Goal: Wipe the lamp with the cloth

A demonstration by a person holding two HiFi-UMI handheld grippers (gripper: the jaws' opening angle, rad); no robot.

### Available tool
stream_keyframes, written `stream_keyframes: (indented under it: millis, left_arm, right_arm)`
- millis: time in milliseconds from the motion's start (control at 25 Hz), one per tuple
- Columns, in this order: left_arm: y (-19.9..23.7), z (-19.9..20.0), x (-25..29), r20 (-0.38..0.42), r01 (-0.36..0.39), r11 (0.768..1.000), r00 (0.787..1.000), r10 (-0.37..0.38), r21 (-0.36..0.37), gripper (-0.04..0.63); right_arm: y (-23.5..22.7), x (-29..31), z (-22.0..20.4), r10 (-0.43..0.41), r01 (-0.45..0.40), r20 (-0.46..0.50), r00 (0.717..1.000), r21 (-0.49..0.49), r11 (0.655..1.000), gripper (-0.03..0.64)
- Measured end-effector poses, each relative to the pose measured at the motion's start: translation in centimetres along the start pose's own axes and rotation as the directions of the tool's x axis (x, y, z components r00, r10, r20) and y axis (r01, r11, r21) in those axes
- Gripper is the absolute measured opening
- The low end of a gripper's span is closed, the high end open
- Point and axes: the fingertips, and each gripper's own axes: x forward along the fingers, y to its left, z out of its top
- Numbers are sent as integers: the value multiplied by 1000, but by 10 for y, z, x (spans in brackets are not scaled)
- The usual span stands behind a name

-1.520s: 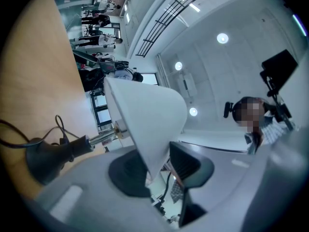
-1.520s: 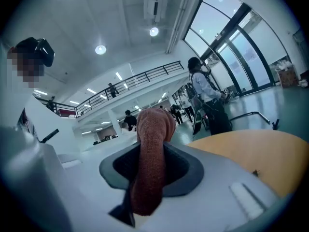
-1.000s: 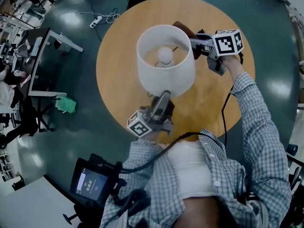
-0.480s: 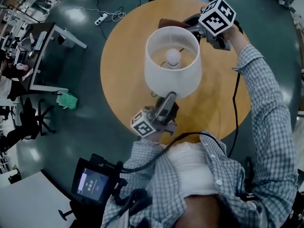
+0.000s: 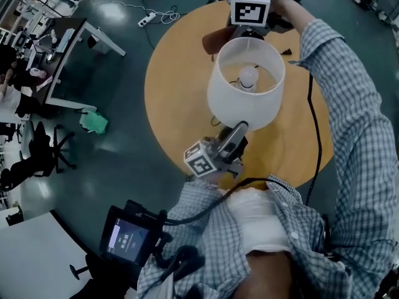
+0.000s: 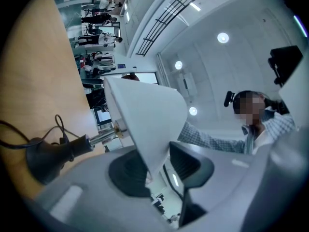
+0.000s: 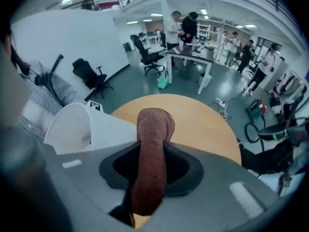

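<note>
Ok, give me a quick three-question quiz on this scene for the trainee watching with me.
1. True or false: the left gripper is shut on the lampshade's lower rim.
2. What does the right gripper hold? A: a sponge. B: a brown cloth. C: a cable.
3. Fill in: the round table has a top of ___.
Key: 1 true; 2 B; 3 wood.

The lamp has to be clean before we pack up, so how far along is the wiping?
Done: the right tongs grip the brown cloth, and the left tongs pinch the lower rim of the white lampshade to steady it. In hand: the cloth sits at the shade's far side, near its top rim. Left: how much is already wiped cannot be told; the black base has no cloth near it.
</note>
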Motion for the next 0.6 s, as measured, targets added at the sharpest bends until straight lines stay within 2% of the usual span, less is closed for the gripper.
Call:
stream_keyframes:
  millis: [160,320,400,480,600]
  left_arm:
    - [4,1,0,-5,3,1000,1000,-3,0,122]
    - [5,-1,-1,-8,4,1000,1000,-4,2,123]
    - [7,-2,-3,-8,3,1000,1000,-3,2,123]
    - [9,-1,-3,-3,0,1000,1000,0,-1,123]
    - [9,1,-2,0,-7,1000,1000,7,0,123]
  right_arm:
    - [5,15,22,-27,-5,-190,981,-168,986,110]
    - [27,27,43,-77,-42,-327,942,-340,939,110]
    - [40,35,52,-132,-61,-389,912,-447,893,110]
    - [52,47,60,-199,-84,-430,881,-555,828,110]
    - [89,58,66,-241,-146,-461,854,-657,739,110]
